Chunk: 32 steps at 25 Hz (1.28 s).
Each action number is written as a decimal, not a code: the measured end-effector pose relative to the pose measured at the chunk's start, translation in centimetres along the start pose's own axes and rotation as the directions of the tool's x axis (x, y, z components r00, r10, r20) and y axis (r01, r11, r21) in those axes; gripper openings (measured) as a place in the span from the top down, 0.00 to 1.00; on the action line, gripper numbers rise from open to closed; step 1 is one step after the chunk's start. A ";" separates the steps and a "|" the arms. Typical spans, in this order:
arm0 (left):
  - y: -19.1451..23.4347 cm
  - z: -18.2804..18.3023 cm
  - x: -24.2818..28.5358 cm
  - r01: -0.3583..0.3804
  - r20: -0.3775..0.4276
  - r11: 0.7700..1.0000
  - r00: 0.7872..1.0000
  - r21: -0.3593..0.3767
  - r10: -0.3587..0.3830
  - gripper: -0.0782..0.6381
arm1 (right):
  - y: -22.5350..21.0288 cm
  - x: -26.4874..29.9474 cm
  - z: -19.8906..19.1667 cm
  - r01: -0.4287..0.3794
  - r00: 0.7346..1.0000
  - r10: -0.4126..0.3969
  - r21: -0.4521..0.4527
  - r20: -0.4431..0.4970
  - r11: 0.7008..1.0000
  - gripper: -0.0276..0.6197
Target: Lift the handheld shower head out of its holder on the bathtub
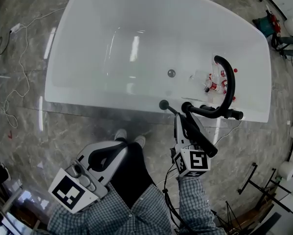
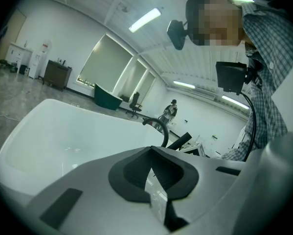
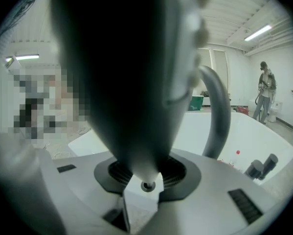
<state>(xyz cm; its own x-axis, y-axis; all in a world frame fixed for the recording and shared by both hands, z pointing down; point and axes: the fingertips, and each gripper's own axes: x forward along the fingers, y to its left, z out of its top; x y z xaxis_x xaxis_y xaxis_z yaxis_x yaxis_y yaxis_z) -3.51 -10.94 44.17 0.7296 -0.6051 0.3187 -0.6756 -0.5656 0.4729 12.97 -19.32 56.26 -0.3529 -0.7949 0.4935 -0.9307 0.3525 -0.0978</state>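
The black handheld shower head [image 1: 201,135] lies slanted just outside the near rim of the white bathtub [image 1: 112,101]. My right gripper [image 1: 178,123] is shut on it. In the right gripper view the shower head [image 3: 131,82] fills the middle as a dark cone, its narrow end between my right gripper's [image 3: 146,181] jaws. Behind it the black arched faucet [image 1: 230,82] stands on the tub's right end. My left gripper [image 1: 118,149] hangs lower left, away from the tub, shut and empty. The left gripper view shows the left gripper [image 2: 153,150] with the bathtub [image 2: 53,131] beyond.
Small bottles with red caps [image 1: 212,85] lie in the tub under the faucet. A black knob [image 1: 164,104] sits at the near rim. Cables [image 1: 16,62] run over the marble floor on the left. Black stands [image 1: 256,180] are at the right. A person [image 3: 264,89] stands far off.
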 end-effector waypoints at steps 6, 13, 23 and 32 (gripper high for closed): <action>-0.8 1.6 -0.3 0.007 0.029 0.999 1.000 0.036 -0.008 0.88 | 0.2 -1.7 0.7 -0.003 1.000 0.003 0.001 -0.009 1.000 0.76; -1.6 2.9 -1.2 0.005 0.042 0.999 0.999 0.049 -0.007 0.88 | 0.5 -3.4 2.3 0.008 1.000 -0.007 0.005 -0.008 1.000 0.76; -3.3 5.2 -2.2 0.005 0.046 0.994 0.999 0.108 -0.010 0.88 | 0.9 -6.2 4.7 0.015 1.000 -0.015 0.019 0.009 1.000 0.76; -5.3 6.8 -2.6 0.033 0.046 0.990 0.998 0.135 -0.040 0.88 | 1.0 -8.8 7.2 0.029 0.999 -0.030 0.009 0.035 1.000 0.76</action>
<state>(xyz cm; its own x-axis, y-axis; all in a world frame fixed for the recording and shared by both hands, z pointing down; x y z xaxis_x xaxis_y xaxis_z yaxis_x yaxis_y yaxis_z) -2.57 -10.21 35.26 0.7503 -0.6071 0.2619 -0.6591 -0.6557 0.3684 14.44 -15.53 45.59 -0.3282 -0.8220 0.4654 -0.9415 0.3244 -0.0910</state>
